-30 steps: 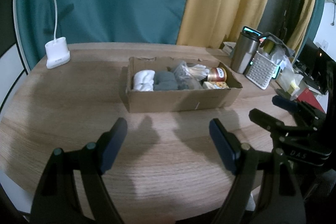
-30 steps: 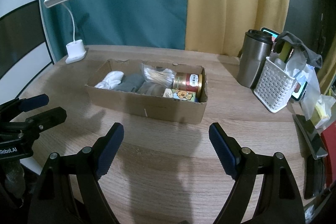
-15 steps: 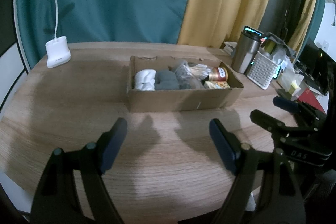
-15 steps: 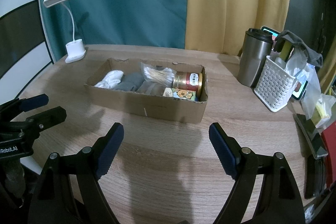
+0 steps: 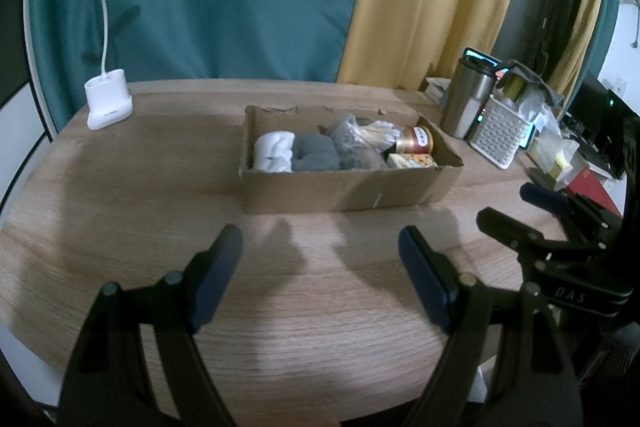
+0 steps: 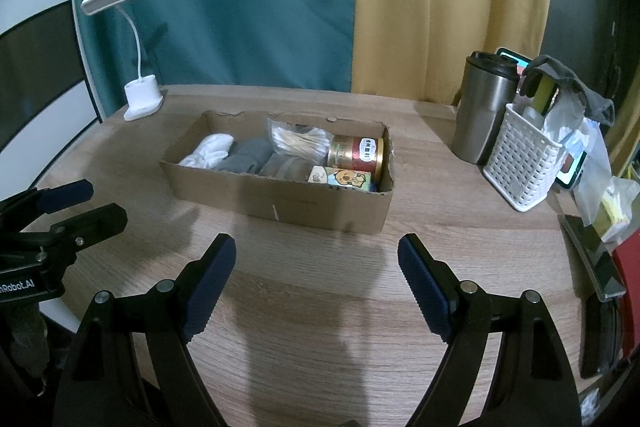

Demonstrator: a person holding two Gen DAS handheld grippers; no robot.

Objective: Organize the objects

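Both pairs of tongs hang wide and empty over bare wood at the bottom of their frames — left tongs [image 5: 320,267] and right tongs [image 6: 316,267], neither touching anything, and the cardboard box [image 6: 280,205] sits mid-frame beyond them on the tabletop [image 6: 320,327]. The risk, as I read it: that box is packed tight, so a reach for one item could drag its neighbour or snag the crinkly bag of cotton swabs [image 6: 300,141]; the red can [image 6: 354,153] lies on its side and may roll out of a loose pinch; and a light, torn-edged box could skid if nudged at its wall. Inside, from picture left: a white cloth roll [image 6: 210,151], grey cloth rolls [image 6: 248,155], the swab bag, the can, and a small printed packet [image 6: 342,179] at the near right corner. Off at right a white perforated basket [image 6: 520,163] holds bottles and plastic bags — contents hard to tell — beside a steel tumbler [image 6: 482,111], close enough for a wide swing to tip.
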